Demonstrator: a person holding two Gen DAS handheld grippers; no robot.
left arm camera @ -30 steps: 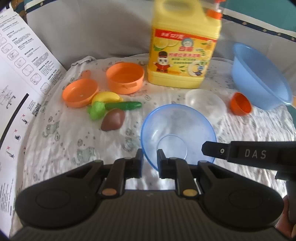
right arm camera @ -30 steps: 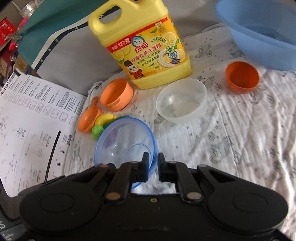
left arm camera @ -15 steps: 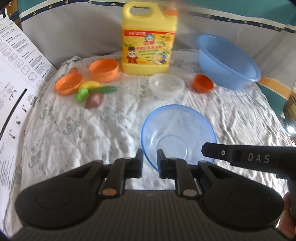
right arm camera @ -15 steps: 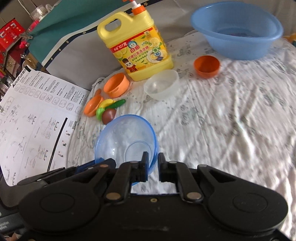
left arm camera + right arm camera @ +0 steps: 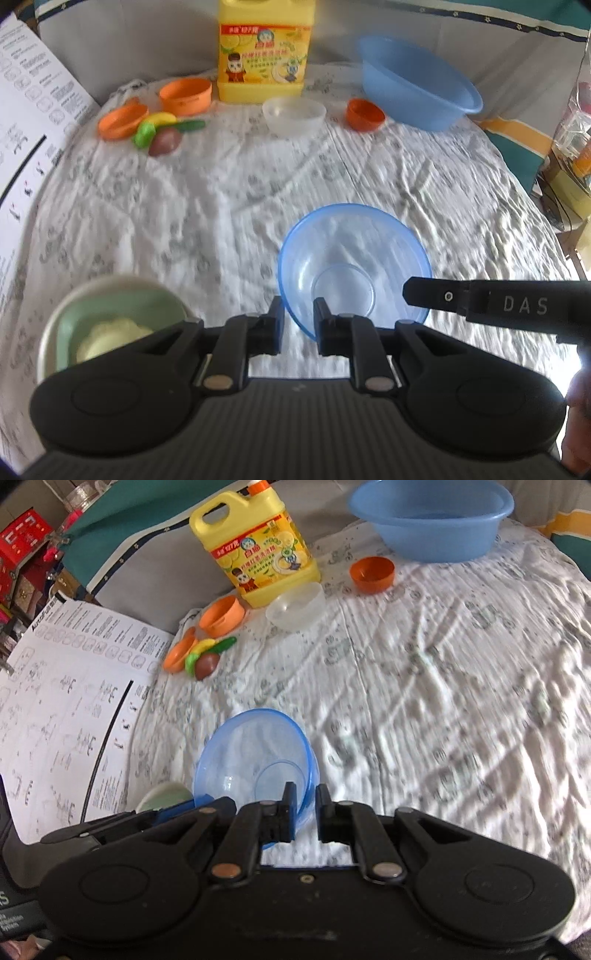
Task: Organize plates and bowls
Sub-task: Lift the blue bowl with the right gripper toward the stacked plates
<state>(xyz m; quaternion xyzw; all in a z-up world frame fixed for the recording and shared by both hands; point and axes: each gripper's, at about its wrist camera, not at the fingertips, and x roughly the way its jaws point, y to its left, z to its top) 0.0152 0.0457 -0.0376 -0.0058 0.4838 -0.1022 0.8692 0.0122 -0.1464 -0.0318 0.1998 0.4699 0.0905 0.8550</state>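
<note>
Both claws pinch one see-through blue plastic bowl (image 5: 354,273) above the bed w/ wrinkled white printed sheet (image 5: 229,206).

Left claw (image 5: 298,321) is clamped on the bowl's near rim; right claw (image 5: 303,805) is clamped on its right rim. Green-lined ceramic bowl (image 5: 110,317) sits just left of the blue bowl. Well beyond it: yellow detergent jug (image 5: 264,62), clear small plastic bowl (image 5: 293,116), large blue basin (image 5: 417,86).

Beyond the blue bowl (image 5: 354,266) we see a wide bare stretch of cloth (image 5: 229,192); to its left the green dish (image 5: 110,317) blocks us, far behind it the detergent jug (image 5: 264,55).
</note>
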